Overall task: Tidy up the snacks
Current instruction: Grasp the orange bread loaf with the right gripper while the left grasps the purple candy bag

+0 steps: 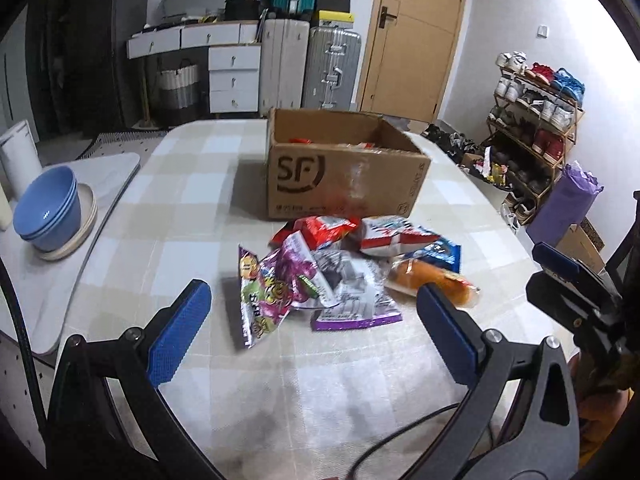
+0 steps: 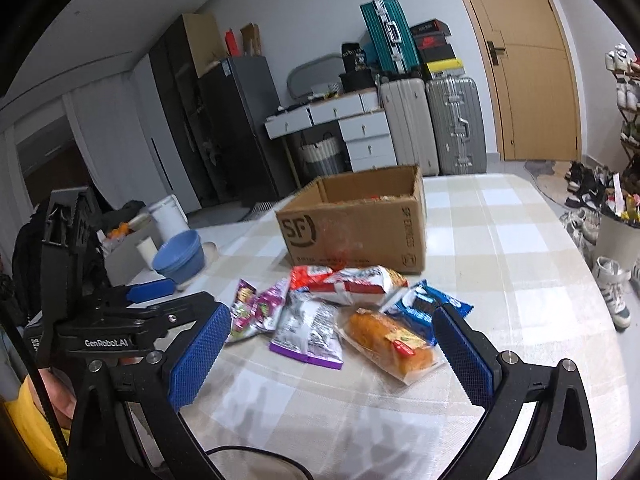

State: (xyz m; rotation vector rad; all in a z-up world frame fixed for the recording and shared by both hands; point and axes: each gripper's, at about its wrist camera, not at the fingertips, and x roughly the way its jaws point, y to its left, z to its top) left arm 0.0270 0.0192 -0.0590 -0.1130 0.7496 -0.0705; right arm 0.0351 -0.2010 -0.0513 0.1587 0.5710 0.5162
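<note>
A heap of snack packets lies on the checked tablecloth (image 1: pixel 192 184) in front of an open cardboard box (image 1: pixel 344 176) (image 2: pixel 356 232) marked SF. The heap holds a wrapped orange bread roll (image 1: pixel 436 280) (image 2: pixel 390 338), a blue cookie pack (image 1: pixel 438 252) (image 2: pixel 424 304), a red-and-white packet (image 1: pixel 392 236) (image 2: pixel 356 284), a purple-edged grey packet (image 1: pixel 352 292) (image 2: pixel 308 330) and a colourful purple candy bag (image 1: pixel 268 292) (image 2: pixel 256 308). My left gripper (image 1: pixel 312 312) hovers open just short of the heap, empty. My right gripper (image 2: pixel 332 340) is open around the near side of the bread roll and grey packet, holding nothing.
Stacked blue bowls (image 1: pixel 48 212) (image 2: pixel 180 256) rest on plates on a side board at the left. Red packets show inside the box. A cable (image 2: pixel 256 456) runs over the near table edge. Suitcases, drawers, a door and a shoe rack (image 1: pixel 536 128) stand beyond the table.
</note>
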